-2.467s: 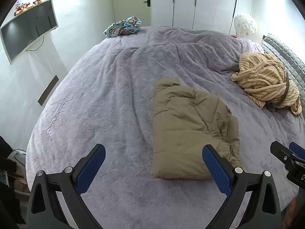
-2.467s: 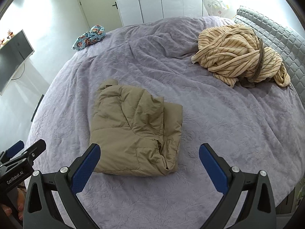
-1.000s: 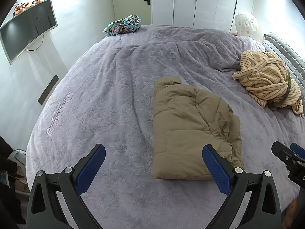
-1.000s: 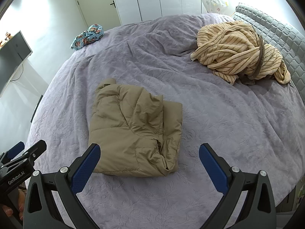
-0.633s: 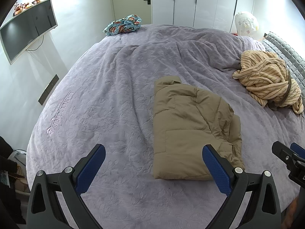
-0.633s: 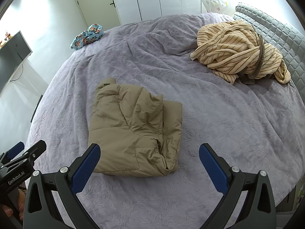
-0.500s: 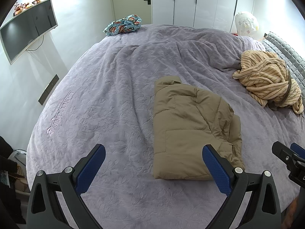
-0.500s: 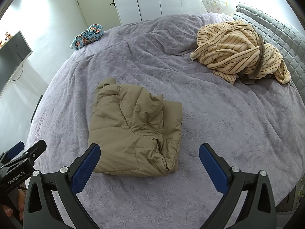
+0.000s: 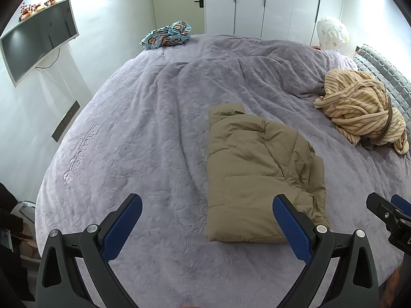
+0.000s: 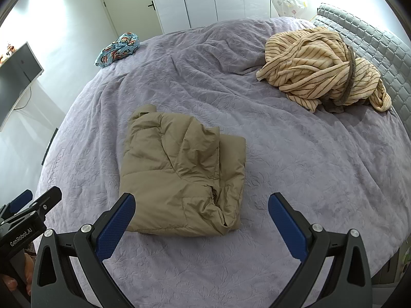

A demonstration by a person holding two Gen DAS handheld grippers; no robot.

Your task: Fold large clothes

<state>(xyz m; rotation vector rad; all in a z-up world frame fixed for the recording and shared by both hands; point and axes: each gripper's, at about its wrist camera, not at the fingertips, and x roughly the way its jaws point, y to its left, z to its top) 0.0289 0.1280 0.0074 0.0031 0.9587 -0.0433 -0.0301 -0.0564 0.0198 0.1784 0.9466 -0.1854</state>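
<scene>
Right tongs (image 10: 201,217) spread wide, empty, above bed (image 10: 295,166). Folded tan jacket (image 10: 182,174) lies ahead; striped garment (image 10: 321,66) bunched far right.
</scene>
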